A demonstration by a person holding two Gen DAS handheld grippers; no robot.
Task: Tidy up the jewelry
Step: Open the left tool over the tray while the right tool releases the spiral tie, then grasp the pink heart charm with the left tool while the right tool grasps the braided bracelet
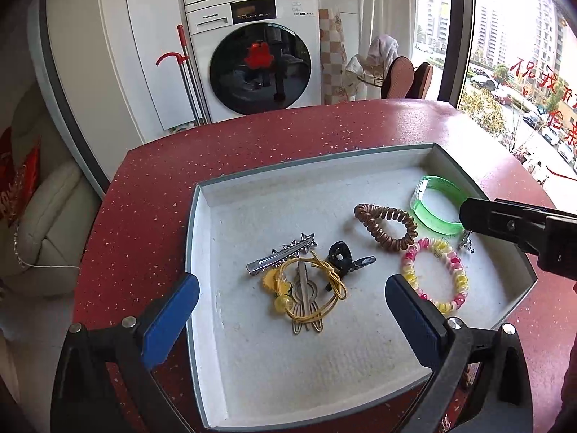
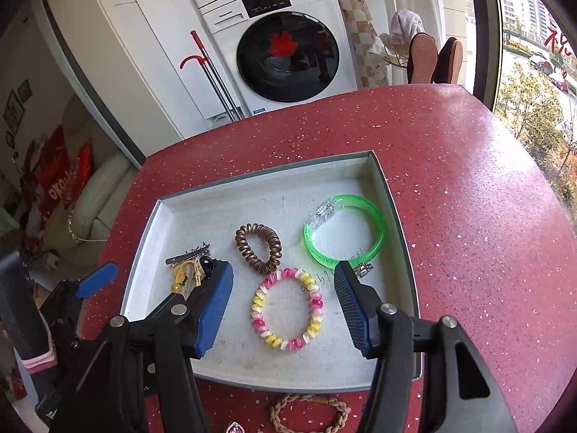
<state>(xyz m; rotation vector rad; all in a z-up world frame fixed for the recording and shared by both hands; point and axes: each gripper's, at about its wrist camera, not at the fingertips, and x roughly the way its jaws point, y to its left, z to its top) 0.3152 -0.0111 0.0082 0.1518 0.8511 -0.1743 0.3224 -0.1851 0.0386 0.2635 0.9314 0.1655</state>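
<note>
Home laundry nook, washing machine [image 1: 252,54], sofa [image 1: 47,209]

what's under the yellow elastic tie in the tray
The yellow elastic tie lies over a flat metal clip, whose prongs poke out below it, and beside the spiky silver barrette. How much of the clip continues beneath the loop is covered.

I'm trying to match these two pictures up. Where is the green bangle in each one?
Left wrist view: the green bangle lies at the tray's far right, partly behind the other hand's black tongs.
Right wrist view: the bangle lies right of centre, in the tray's far right corner.
Shared landmark: the brown coil hair tie, just left of it in both.
</note>
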